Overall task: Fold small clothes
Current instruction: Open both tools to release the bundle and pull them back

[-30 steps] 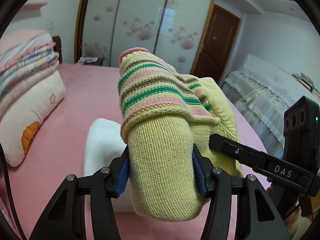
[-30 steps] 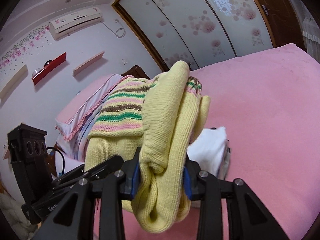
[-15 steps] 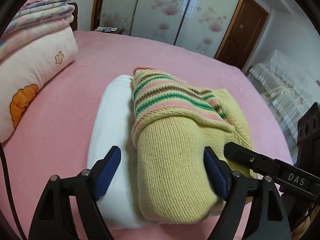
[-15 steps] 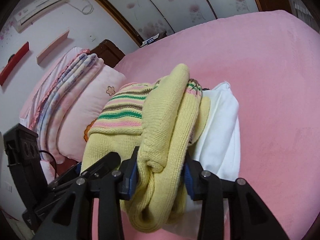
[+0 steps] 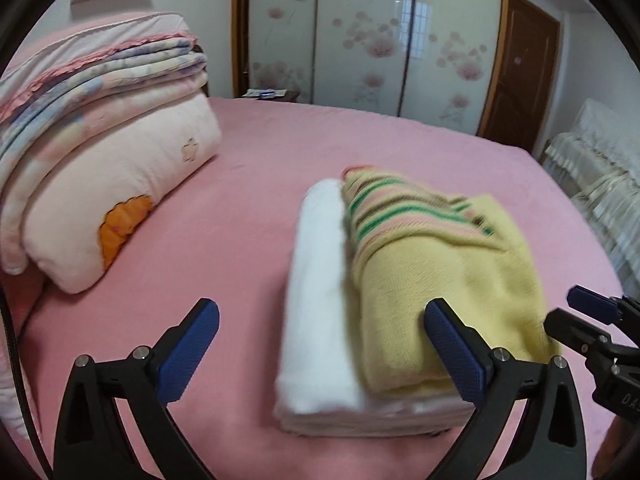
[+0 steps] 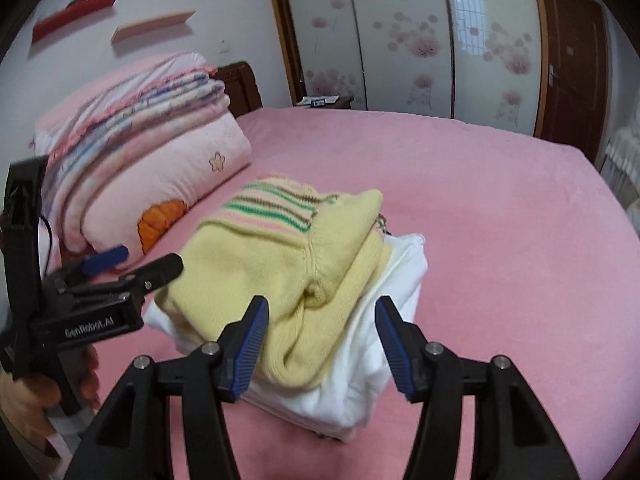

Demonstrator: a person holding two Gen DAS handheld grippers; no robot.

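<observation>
now the folded yellow sweater lies on the white garment on the pink bed; left gripper and right gripper both spread wide, gripping nothing.

Motion blur smears the folded yellow knit sweater with green, pink and brown stripes; it hides much of the folded white garment beneath.

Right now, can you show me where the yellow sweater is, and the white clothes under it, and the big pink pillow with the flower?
yellow sweater (image 6: 256, 252), right wrist view, plain knit top.
white clothes (image 5: 316, 264), left wrist view, left folded edge.
pink pillow (image 5: 120, 184), left wrist view, front face.
</observation>
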